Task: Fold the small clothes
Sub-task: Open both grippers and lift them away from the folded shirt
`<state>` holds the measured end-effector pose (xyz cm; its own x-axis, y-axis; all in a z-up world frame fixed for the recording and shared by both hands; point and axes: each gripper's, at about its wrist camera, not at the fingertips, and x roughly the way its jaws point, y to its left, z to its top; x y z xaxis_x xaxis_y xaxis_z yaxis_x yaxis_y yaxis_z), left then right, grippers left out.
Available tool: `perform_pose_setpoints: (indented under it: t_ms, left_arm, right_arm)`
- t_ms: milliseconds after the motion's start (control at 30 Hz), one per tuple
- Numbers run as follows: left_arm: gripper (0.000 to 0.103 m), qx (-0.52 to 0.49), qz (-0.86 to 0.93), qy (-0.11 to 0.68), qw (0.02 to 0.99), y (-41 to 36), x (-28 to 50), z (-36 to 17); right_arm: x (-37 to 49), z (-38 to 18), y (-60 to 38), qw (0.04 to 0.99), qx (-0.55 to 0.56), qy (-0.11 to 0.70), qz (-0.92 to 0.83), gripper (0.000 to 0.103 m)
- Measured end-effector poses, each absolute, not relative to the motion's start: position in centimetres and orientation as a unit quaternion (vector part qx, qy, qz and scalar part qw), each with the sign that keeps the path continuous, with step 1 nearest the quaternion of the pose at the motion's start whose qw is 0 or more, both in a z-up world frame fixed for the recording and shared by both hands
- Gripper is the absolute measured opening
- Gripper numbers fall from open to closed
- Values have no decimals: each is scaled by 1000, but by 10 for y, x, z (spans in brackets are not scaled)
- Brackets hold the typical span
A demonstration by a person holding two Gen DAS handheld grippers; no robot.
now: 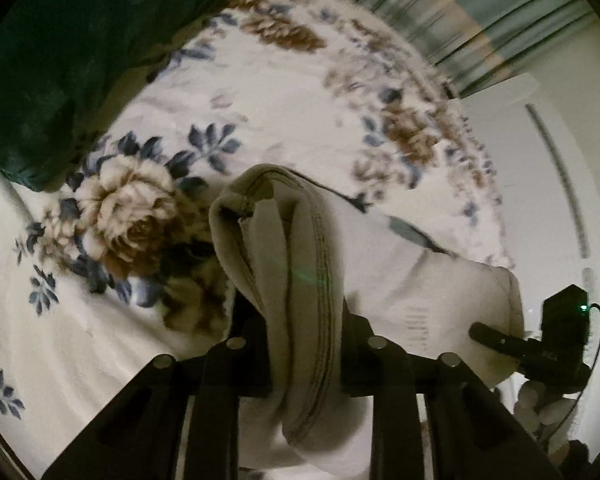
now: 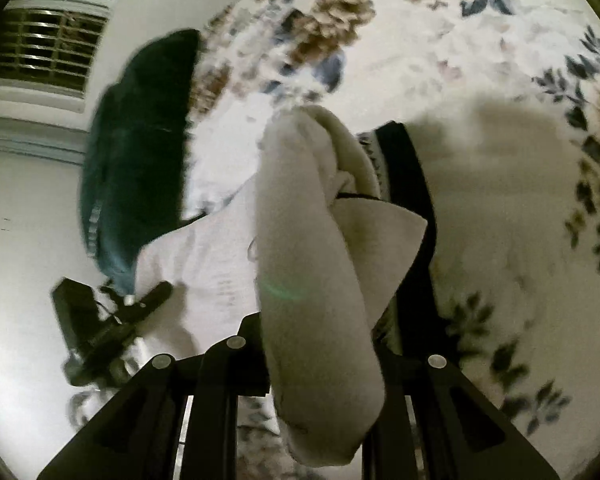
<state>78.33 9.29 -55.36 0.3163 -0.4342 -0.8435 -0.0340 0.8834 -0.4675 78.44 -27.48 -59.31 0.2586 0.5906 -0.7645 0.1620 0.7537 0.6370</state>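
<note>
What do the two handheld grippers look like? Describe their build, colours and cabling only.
Both are matte black. The left gripper and the right gripper each show angular black linkage bars with cut-out slots, pinned by round silver rivets. Seen from the left wrist view, the right unit carries a black box with a small green light and a thin black cable looping off it. No sleeves or hands show.

Both grippers are matte black plastic. The left gripper (image 1: 304, 312) has angular arms with long slots and four round silver screw heads across its linkage. The right gripper (image 2: 320, 320) looks alike; beside it sits a black box, a green light glowing there, cable trailing.
</note>
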Motion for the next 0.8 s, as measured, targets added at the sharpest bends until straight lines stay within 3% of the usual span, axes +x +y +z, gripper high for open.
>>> perform_pose_setpoints:
  t_ms: [33, 100, 133, 167, 200, 233, 267, 300, 333, 367, 567, 800]
  left_arm:
    - [30, -198, -123, 570, 788, 93, 783, -553]
    - [49, -172, -95, 566, 801, 91, 782, -549]
    - [54, -160, -82, 559, 809, 89, 780, -545]
    - [55, -147, -71, 545, 823, 88, 776, -539]
    - [57, -133, -60, 533, 833, 87, 772, -534]
    - [72, -116, -44, 523, 844, 85, 770, -530]
    - [96, -101, -30, 516, 850, 82, 766, -527]
    - [103, -86, -18, 512, 855, 78, 759, -522]
    - [103, -76, -9, 508, 858, 76, 756, -521]
    - [103, -65, 0, 505, 861, 73, 751, -518]
    - [103, -28, 33, 505, 862, 55, 721, -500]
    - [103, -10, 43, 482, 875, 29, 662, -434]
  right_arm:
    - [787, -597, -272, 727, 310, 596, 142, 20]
    - [789, -599, -267, 738, 265, 608, 125, 25]
    - [790, -598, -263, 746, 233, 613, 112, 33]
    - [790, -597, -258, 754, 199, 619, 96, 52]
    - [787, -593, -251, 765, 154, 622, 72, 62]
    - [784, -591, -247, 774, 122, 619, 53, 77]
    - [778, -588, -242, 784, 85, 614, 31, 88]
    - [774, -586, -237, 792, 55, 608, 13, 93]
    - [768, -584, -232, 796, 33, 604, -3, 102]
    - [763, -582, -230, 799, 21, 600, -16, 103]
    - [722, -554, -223, 817, -16, 571, -80, 103]
    - [664, -483, -225, 834, -8, 542, -97, 103]
